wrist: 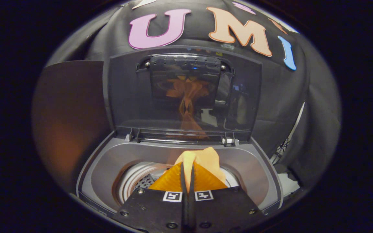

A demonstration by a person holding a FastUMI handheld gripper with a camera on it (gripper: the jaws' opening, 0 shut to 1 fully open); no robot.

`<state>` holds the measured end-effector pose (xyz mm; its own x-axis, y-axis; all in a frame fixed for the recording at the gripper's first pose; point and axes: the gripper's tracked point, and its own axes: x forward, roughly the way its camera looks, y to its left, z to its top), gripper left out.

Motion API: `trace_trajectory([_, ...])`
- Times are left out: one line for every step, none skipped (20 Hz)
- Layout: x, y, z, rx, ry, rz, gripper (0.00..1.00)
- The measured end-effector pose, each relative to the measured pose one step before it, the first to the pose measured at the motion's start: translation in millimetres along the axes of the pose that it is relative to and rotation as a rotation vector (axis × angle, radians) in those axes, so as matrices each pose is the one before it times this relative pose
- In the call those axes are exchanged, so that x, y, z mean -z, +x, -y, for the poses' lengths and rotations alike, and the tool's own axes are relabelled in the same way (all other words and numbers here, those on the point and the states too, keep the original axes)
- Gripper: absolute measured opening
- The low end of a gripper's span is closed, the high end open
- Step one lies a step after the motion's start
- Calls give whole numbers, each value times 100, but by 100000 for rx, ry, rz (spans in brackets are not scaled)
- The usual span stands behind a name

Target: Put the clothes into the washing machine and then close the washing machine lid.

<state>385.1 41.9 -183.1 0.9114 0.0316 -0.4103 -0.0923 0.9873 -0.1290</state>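
An orange cloth [202,161] is pinched between the two fingers of the claw [187,174], which are pressed nearly together on it, and it hangs above the round drum opening [134,181] of the washing machine [108,161]. Beyond it the lid [131,97] stands upright and open, its dark window mirroring the cloth.

I see my gripper [187,176] pinched tight on an orange cloth [202,160], both fingers pressed together with the fabric caught between them and bunching up just past the tips. It hangs over the washing machine [102,168], whose grey top rim surrounds the pale drum [134,183] below the fingers. The lid [183,94] stands open and upright at the far side, its dark window mirroring the orange cloth. Black booth cloth [303,106] hangs behind it.
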Motion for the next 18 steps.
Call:
trace_trajectory([132,124,72,-504,1364,-292,0])
trace_trajectory([30,118,-232,-2188,1000,-475,0])
trace_trajectory([198,-88,-212,-1822,509,-699,7])
trace_trajectory([-220,-25,-111,-305,306,523,13])
trace_trajectory([-61,-30,-22,302,-962,-296,20])
trace_trajectory([257,31,186,414,-1000,-1062,27])
trace_trajectory([8,44,83,936,-338,-42,33])
trace_trajectory([-75,83,160,1193,-163,231,40])
trace_trajectory([26,-34,78,1001,87,-153,46])
trace_trajectory([19,-28,14,80,223,-468,53])
trace_trajectory([180,260,135,105,573,-519,58])
trace_trajectory([75,86,-66,-308,380,-906,65])
trace_trajectory([12,-37,-18,-532,638,-232,72])
trace_trajectory([-38,87,44,-76,693,-49,79])
trace_trajectory([44,-92,87,100,410,25,86])
trace_trajectory([-158,-6,87,580,-29,524,88])
trace_trajectory([1,-22,183,922,1,175,89])
trace_trajectory([-37,-53,166,1010,71,-46,89])
